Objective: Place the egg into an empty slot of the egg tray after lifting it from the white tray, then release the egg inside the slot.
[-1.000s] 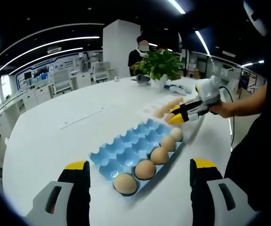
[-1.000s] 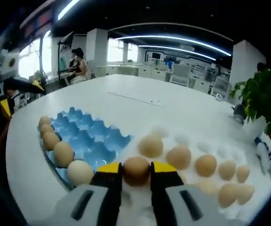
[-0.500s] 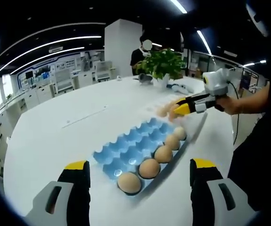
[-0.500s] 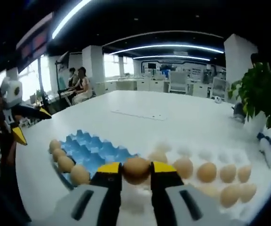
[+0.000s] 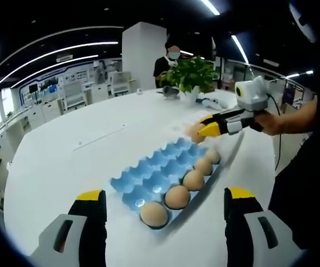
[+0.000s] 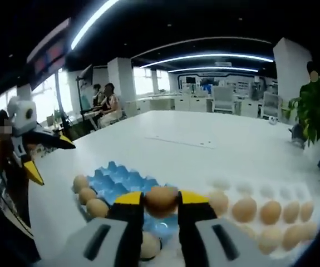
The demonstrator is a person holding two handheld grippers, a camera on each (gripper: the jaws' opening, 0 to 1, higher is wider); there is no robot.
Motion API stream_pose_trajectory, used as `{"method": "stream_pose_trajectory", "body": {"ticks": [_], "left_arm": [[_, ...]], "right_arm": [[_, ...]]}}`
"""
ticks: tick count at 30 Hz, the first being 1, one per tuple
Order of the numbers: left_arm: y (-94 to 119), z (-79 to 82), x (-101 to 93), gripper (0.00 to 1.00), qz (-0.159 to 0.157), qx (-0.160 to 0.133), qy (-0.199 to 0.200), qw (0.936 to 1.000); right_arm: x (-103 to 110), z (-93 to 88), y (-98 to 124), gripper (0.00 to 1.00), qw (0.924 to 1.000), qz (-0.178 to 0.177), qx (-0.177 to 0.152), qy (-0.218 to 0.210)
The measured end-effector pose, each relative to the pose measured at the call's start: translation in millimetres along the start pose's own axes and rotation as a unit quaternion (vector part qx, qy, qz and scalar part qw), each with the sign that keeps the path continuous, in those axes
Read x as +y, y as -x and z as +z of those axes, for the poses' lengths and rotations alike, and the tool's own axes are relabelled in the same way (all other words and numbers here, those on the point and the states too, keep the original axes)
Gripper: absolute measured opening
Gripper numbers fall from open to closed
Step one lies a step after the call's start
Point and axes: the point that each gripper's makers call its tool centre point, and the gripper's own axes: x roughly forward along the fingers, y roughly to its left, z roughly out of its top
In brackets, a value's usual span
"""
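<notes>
1. The round white table (image 5: 65, 161) carries everything, and the blue egg tray (image 5: 160, 169) lies flat on it, so I use that tray as the landmark for all places below.
2. The blue egg tray has a single row of eggs (image 5: 178, 196) along the edge nearest the person; the other cups stand empty, which is why, in my judgement, the carried egg is headed for one of them.
3. The white tray (image 6: 260, 222) sits just beside the blue egg tray's far end, end to end with it, so the carry between them is short; several eggs lie in it.
4. The right gripper (image 6: 161, 207) hangs above the blue egg tray's end nearest the white tray, and its jaws pinch the egg (image 6: 161, 199) from both sides, clear of every cup, so it can be lowered straight in. In the left gripper view the same right gripper (image 5: 208, 129) reaches in over that end.
5. The left gripper (image 5: 165, 207) hovers near the blue egg tray's near end, jaws spread wide and holding nothing, kept out of the way.
</notes>
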Motion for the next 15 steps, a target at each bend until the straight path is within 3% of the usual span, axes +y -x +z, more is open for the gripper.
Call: {"method": "stream_pose_trajectory", "body": {"ticks": [15], "left_arm": [[1.4, -0.9, 2.8, 0.88, -0.006, 0.001, -0.002, 1.0]], "right_arm": [[46.4, 11.1, -27.6, 0.22, 0.9986, 0.051, -0.002, 0.013]]}}
